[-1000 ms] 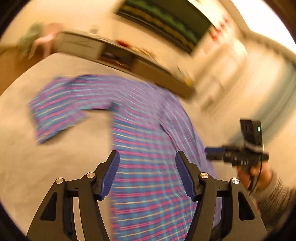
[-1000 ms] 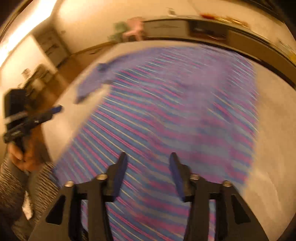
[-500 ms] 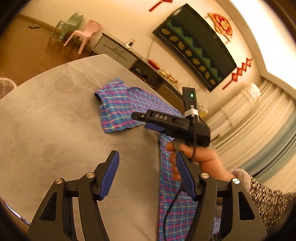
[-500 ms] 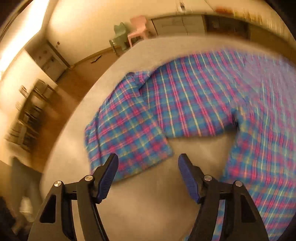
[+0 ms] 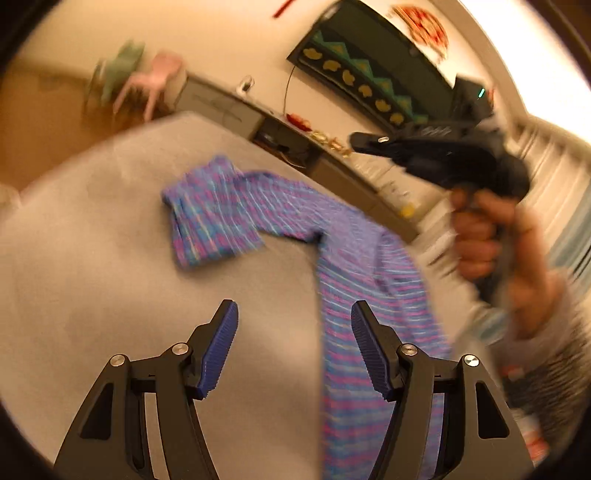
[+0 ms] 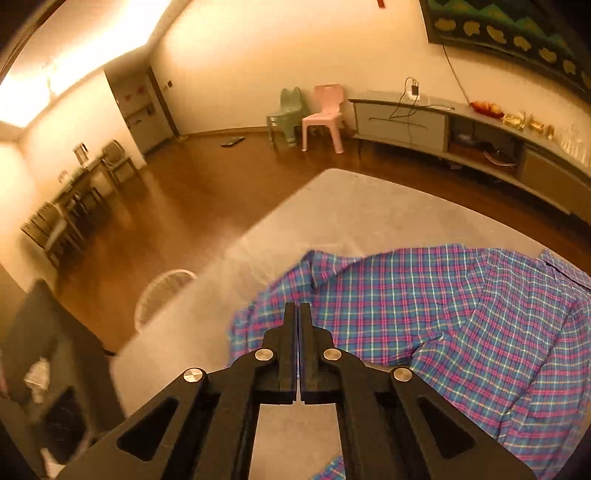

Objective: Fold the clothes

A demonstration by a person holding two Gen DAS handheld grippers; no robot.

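- Presently, plaid shirt [image 5: 354,251]: blue, pink and yellow check, lying spread on the grey table [image 5: 110,280]; one sleeve [image 5: 210,218] stretches toward the table's far-left part, its cuff end lying flat.
- Left gripper [image 5: 294,325]: fingers parted wide, blue ribbed pads [image 5: 221,347] facing each other, nothing between them; it hovers over bare tabletop just beside the shirt's long edge, the right-hand finger overlapping the cloth in view.
- Right gripper [image 6: 297,317]: fingers pressed together, tips over the sleeve's [image 6: 280,314] cuff end; whether any cloth is caught between them cannot be told. In the left wrist view the same tool [image 5: 436,158] is raised in a hand [image 5: 487,236] above the shirt's right side, blurred.
- Sleeve of the person [image 5: 554,369]: speckled grey knit, at the right edge.
- Table, further: rounded edge, the shirt covering its right part in the right wrist view [image 6: 343,221].
- Room: pink chair [image 6: 325,114] and green chair [image 6: 286,114] side by side at the wall; long low cabinet [image 6: 443,125] beneath a dark wall hanging [image 6: 517,29]; white wire basket [image 6: 162,291] on the wooden floor beside the table.
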